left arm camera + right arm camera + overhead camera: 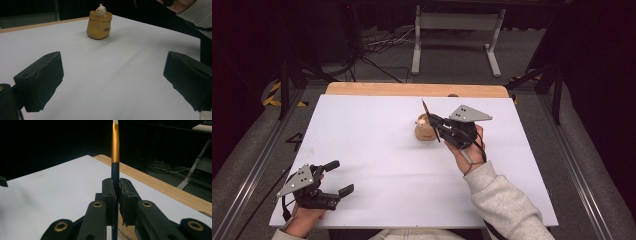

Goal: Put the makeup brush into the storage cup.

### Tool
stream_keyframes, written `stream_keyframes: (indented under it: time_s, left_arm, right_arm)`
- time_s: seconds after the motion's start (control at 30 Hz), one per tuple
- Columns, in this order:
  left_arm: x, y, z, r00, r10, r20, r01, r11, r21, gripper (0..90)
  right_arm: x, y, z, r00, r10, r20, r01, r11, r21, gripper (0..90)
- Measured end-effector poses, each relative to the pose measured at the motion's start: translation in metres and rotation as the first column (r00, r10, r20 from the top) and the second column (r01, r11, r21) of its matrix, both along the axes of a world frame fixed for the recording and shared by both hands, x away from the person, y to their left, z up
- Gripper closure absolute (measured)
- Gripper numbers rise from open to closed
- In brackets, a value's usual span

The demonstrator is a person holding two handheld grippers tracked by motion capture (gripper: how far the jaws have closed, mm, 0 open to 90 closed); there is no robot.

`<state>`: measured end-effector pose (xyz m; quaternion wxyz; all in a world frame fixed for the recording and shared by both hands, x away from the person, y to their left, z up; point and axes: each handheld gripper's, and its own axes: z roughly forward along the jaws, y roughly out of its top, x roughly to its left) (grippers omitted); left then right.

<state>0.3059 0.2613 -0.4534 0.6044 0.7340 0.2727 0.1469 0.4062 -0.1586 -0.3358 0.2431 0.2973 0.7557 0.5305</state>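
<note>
- The right hand-held gripper (435, 125) was held over the middle of the counter (362, 145), somewhat toward the far edge, its jaws pressed together on a pen (430, 120).
- In the right gripper view the pen (115, 150) was seen pinched between the two pads (109, 192), a black lower barrel passing into an orange-gold band and a pale tip at the top.
- The pen's long axis was seen running steeply, nearly upright; in the high view it leaned a little, its upper end pointing toward the far edge and its lower end just above or beside the holder (425, 131). Whether the lower end was already inside could not be told.
- The holder (99, 25), a small tan pot with a pale figure at its rim, was standing upright on the counter, near the middle and toward the far edge.
- The step in hand was judged to be the placing of the pen into the holder.
- The next move would call for the lower end to be lined up with the opening, the pen lowered along its own axis, and the jaws then parted; a sideways push could tip the light pot.
- The left hand-held gripper (333, 178) was resting at the near left corner, its jaws spread wide with nothing between them, as confirmed in the left gripper view (110, 82).
</note>
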Motion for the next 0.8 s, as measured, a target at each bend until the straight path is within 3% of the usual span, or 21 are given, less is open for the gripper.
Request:
stream_keyframes:
  time_s: [0.3, 0.8]
  left_arm:
    - [0.0, 0.0, 0.0, 1.0, -0.001, 0.0, 0.001, 1.0, -0.001, 3.5]
    - [0.0, 0.0, 0.0, 1.0, -0.002, 0.0, 0.002, 1.0, -0.003, 3.6]
  right_arm:
    - [0.014, 0.004, 0.006, 0.9975, -0.062, 0.032, 0.062, 0.998, 0.008, 83.4]
    - [0.042, 0.005, 0.006, 0.9951, -0.098, 0.015, 0.097, 0.995, 0.024, 83.4]
